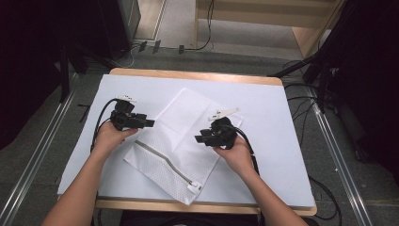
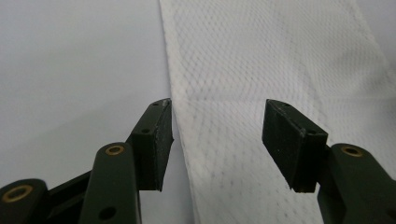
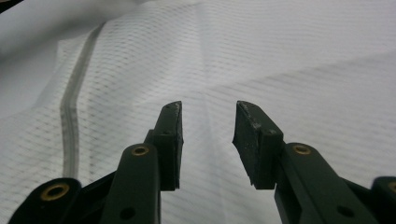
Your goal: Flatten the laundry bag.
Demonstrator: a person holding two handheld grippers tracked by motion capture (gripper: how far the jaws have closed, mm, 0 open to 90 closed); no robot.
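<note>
My table (image 1: 141, 74) has a pale wooden top, and a white sheet (image 1: 277, 141) covers nearly all of it, leaving wood bare along the far and near edges. On the sheet lies a white mesh laundry bag (image 1: 179, 141), flat and set at a slant, roughly in the middle. A grey zip (image 1: 162, 162) runs along the bag's near-left end. Just beyond the bag's far-right corner lies a small white tag-like piece (image 1: 223, 113), too small to identify.
</note>
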